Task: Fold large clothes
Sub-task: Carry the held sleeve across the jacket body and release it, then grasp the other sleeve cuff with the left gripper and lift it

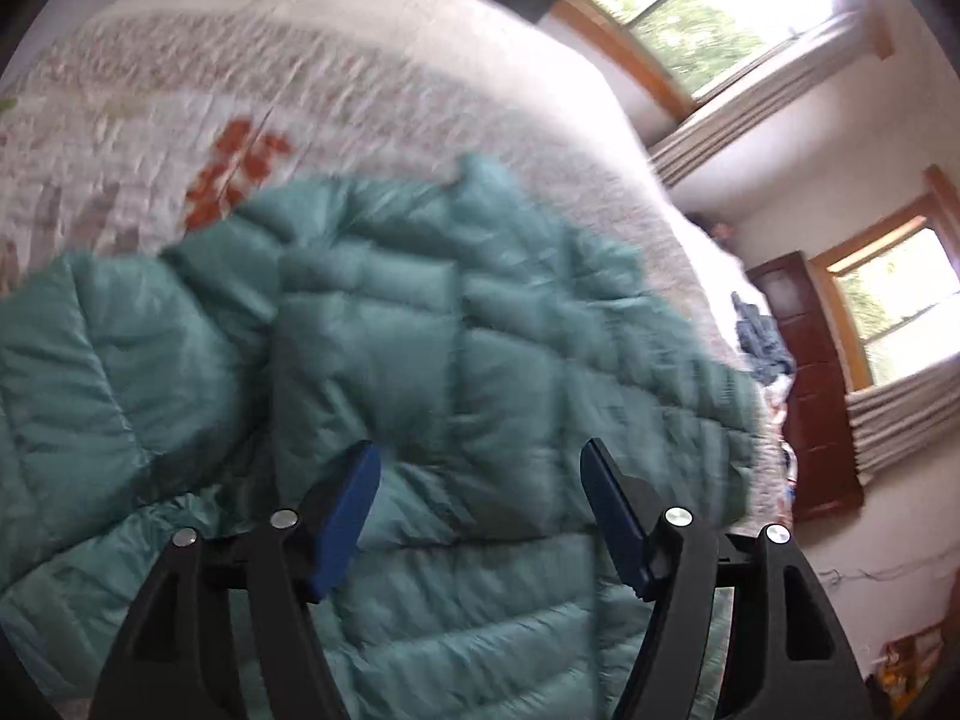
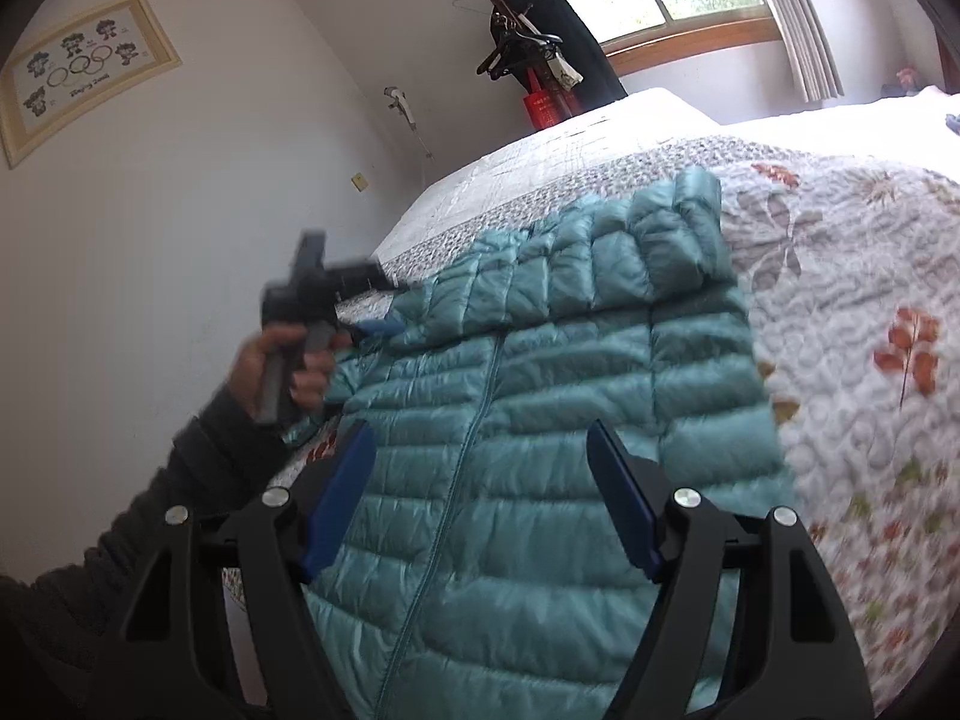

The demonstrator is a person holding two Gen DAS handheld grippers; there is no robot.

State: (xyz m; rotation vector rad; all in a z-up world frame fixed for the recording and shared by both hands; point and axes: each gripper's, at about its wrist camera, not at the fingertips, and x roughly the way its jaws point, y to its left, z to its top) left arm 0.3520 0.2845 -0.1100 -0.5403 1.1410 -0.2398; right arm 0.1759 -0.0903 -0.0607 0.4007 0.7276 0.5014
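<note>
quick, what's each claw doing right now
Left claw: open, empty, over the teal quilted puffer jacket.
Right claw: open, empty, over the same jacket.

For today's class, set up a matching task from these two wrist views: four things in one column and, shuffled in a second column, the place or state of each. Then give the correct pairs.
Column 1
1. teal quilted puffer jacket
2. framed picture with rings and figures
3. left gripper
4. red bag

Column 2
A. hanging from the dark coat rack by the window
B. open, over the jacket
C. on the white wall
D. spread zipper-up on the floral quilted bedspread

Pairs: 1-D, 2-C, 3-B, 4-A
</note>
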